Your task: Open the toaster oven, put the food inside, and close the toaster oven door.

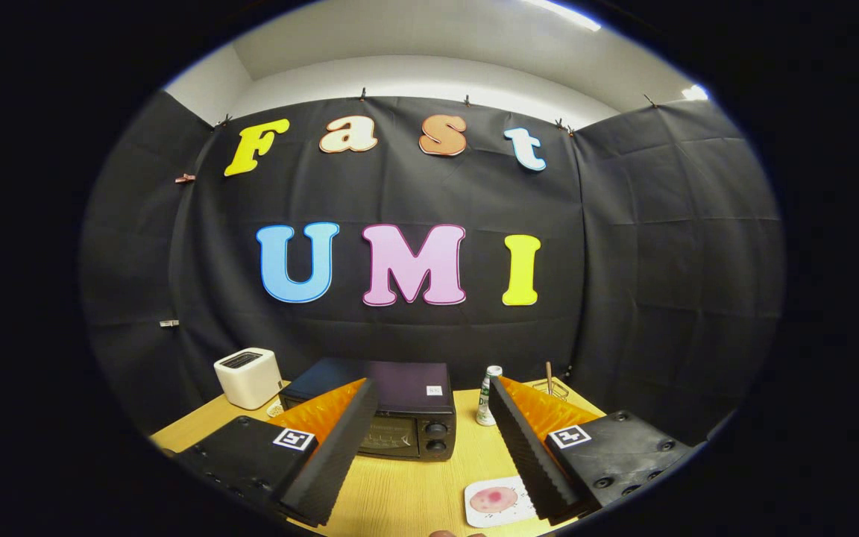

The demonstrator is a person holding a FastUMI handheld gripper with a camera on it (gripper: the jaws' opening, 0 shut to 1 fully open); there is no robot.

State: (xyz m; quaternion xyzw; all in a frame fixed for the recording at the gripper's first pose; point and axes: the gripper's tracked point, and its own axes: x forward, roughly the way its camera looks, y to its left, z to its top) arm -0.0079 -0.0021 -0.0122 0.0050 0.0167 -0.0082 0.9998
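A black toaster oven stands on the wooden table, its glass door closed and two knobs on its right side. My left finger overlaps its front left corner in the view. A small white plate with a pink piece of food lies near the table's front, just inside my right finger. My gripper hovers above the table, open wide, with nothing between its fingers.
A white pop-up toaster stands left of the oven. A small white bottle stands right of the oven. Behind it, a stick rises from a clear container. Black cloth walls close in the back and sides.
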